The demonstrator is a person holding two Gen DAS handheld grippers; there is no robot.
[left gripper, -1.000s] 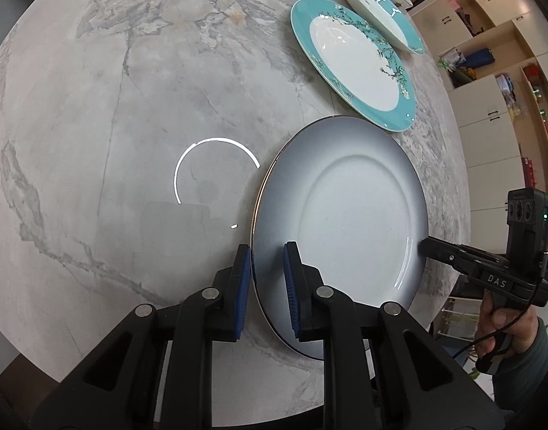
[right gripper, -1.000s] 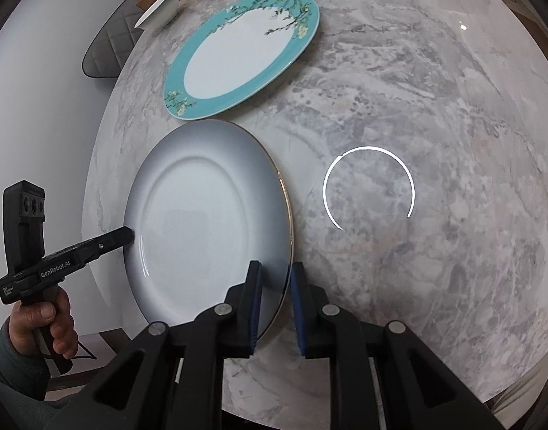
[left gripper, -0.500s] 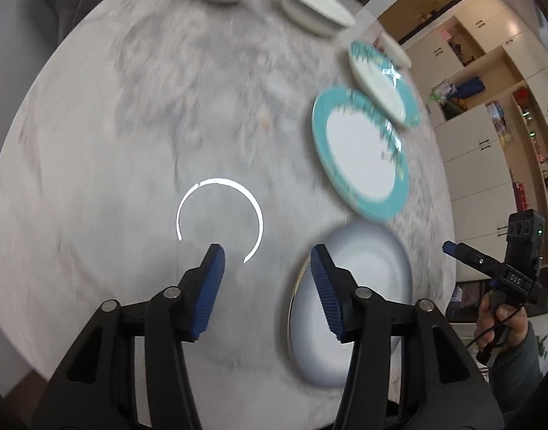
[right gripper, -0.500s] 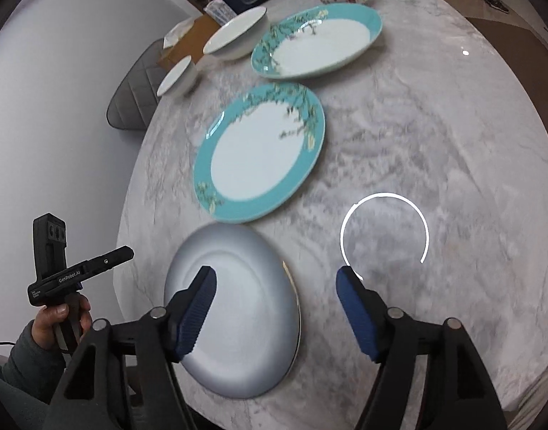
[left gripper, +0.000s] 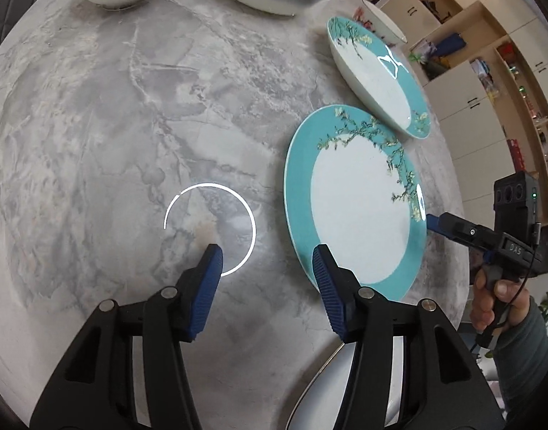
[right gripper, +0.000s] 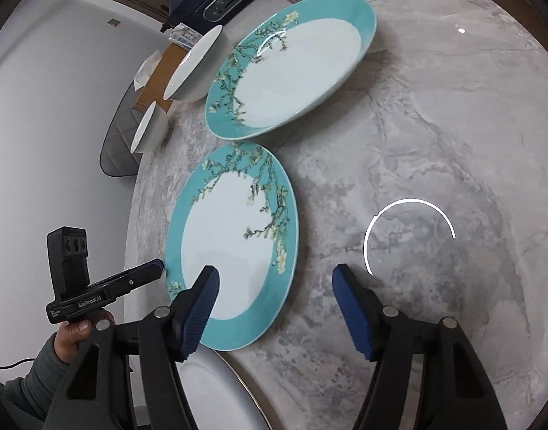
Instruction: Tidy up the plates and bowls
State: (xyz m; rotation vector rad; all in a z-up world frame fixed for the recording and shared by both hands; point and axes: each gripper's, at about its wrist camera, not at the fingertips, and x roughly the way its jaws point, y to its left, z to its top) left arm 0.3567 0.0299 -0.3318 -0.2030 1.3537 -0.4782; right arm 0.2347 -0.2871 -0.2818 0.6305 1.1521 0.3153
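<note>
Both my grippers, left gripper (left gripper: 266, 263) and right gripper (right gripper: 274, 286), are empty, jaws just opened. Teal plate (left gripper: 360, 215) lies flat at 1 o'clock from the left one. Glazed, slippery, breakable; pinch opposite rim edges.

Domestic dining area. Round marble table (left gripper: 94, 114) ahead of the claws bears crockery; cream storage cabinets (left gripper: 463, 104) with cluttered shelves stand beyond to the right, a padded chair (right gripper: 118, 143) far left
</note>
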